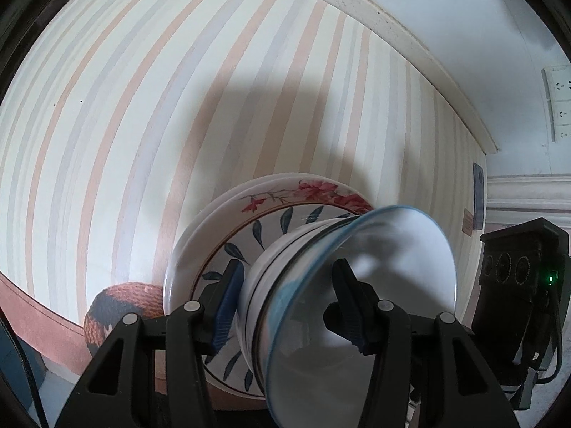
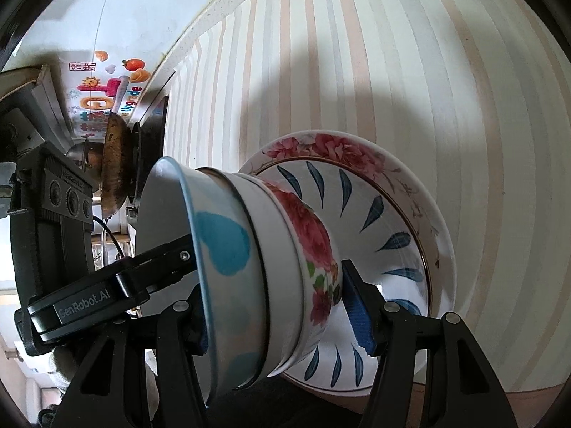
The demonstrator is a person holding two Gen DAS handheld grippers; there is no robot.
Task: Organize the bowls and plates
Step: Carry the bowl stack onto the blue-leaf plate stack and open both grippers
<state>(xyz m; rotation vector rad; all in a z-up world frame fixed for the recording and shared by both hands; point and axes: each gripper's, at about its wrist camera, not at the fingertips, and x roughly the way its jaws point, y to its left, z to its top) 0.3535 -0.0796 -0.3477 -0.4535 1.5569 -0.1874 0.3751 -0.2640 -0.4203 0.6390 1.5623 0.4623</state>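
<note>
A stack of nested bowls (image 1: pixel 296 260) is held from both sides. Its top bowl (image 2: pixel 221 249) has a blue rim and blue hearts, and the lowest bowl (image 2: pixel 314 246) is floral. My left gripper (image 1: pixel 289 306) is shut on the stack, with one finger (image 1: pixel 228 303) outside the bowls and the other inside the top bowl. On the opposite side my right gripper (image 2: pixel 278 321) is shut on the stack, its blue pad (image 2: pixel 358 317) against the floral bowl. The stack sits over a blue-leaf plate (image 2: pixel 389 214) lying on a floral plate (image 2: pixel 321 146). Whether it rests there I cannot tell.
The plates lie on a striped tablecloth (image 1: pixel 142 125). A brown woven object (image 1: pixel 117 303) sits beside the plates. A worn wok (image 2: pixel 114 164) stands on a stove at the table's far end. Wall sockets (image 1: pixel 560 103) are beyond the counter edge (image 1: pixel 410 32).
</note>
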